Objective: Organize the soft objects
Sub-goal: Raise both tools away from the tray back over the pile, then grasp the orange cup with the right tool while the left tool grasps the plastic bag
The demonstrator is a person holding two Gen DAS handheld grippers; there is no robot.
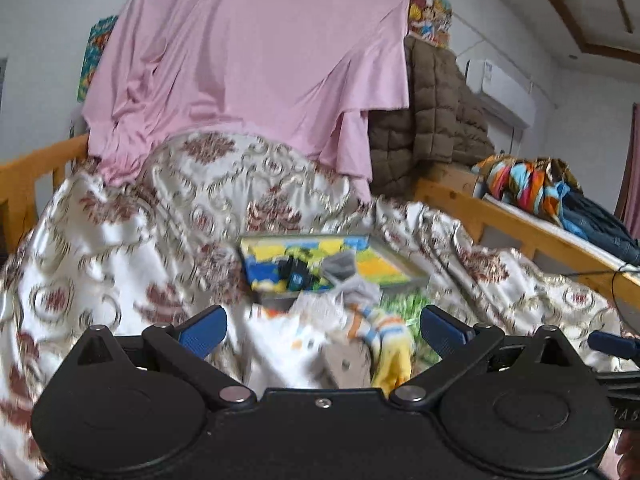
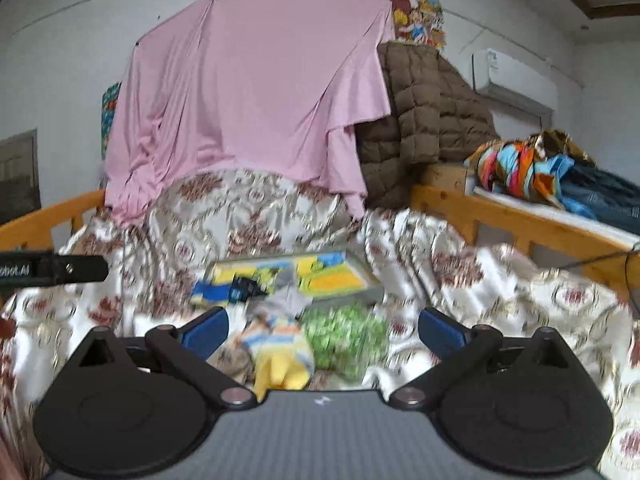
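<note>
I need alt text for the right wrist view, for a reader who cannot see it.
The open right tongs point over a patterned bedspread at a small pile of soft items, a yellow striped piece beside a green one. Behind them lies a colourful tray, and a pink sheet hangs on the wall.

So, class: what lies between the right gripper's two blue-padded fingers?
In the right wrist view, a striped yellow garment and a green patterned cloth lie between them.
</note>
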